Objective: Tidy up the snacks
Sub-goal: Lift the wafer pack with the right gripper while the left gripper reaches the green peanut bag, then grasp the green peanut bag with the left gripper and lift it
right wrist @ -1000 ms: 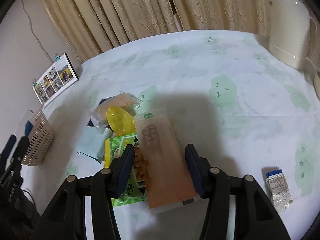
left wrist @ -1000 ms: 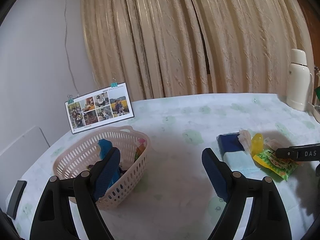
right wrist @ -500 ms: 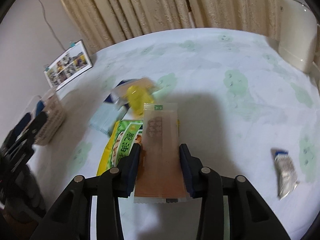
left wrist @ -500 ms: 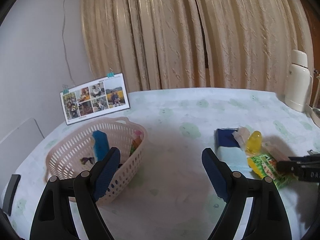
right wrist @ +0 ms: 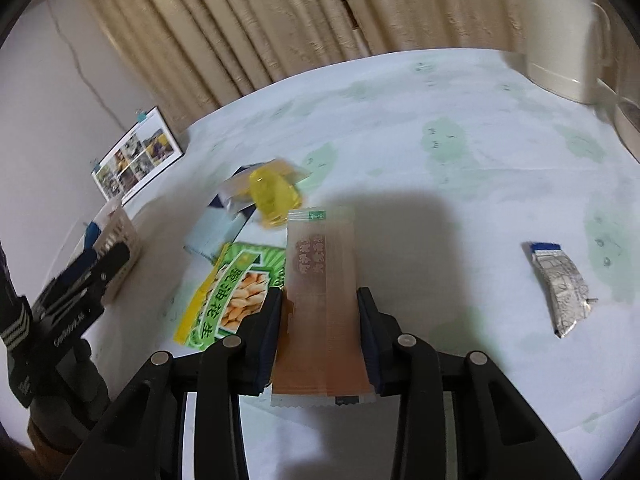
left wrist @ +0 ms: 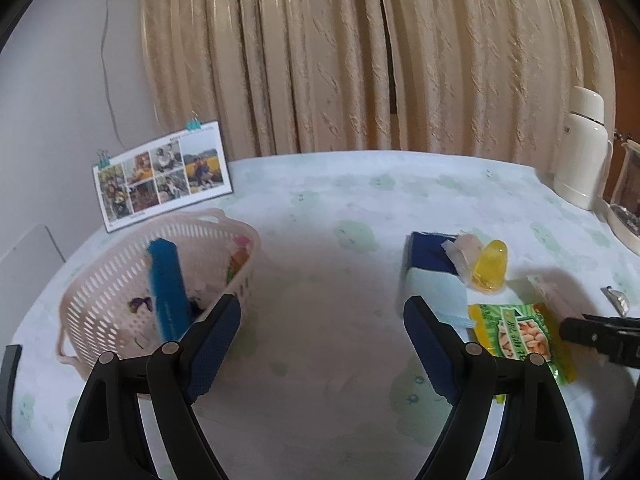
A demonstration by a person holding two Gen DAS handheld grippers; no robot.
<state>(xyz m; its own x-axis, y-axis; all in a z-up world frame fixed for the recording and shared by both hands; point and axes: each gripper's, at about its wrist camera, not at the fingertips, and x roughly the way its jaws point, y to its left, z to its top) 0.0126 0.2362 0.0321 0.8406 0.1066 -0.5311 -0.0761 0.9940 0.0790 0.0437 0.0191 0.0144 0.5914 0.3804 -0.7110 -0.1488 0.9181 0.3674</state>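
Between the pads of the right tool [right wrist: 320, 312], one long orange snack packet [right wrist: 322, 280] is clamped, raised over the surface [right wrist: 460, 168]. Beside it lie one green peanut bag [right wrist: 236, 284], one yellow jelly cup [right wrist: 274, 198] and one blue-and-white pack [left wrist: 430, 276]; one silver wrapper [right wrist: 560, 284] lies well apart. One left tool [left wrist: 322, 332] hangs spread wide, gripping nothing, near one pink basket [left wrist: 120, 280] holding one blue packet [left wrist: 168, 284] among other snacks.

Chinese "花生" on green packet [right wrist: 236, 296]
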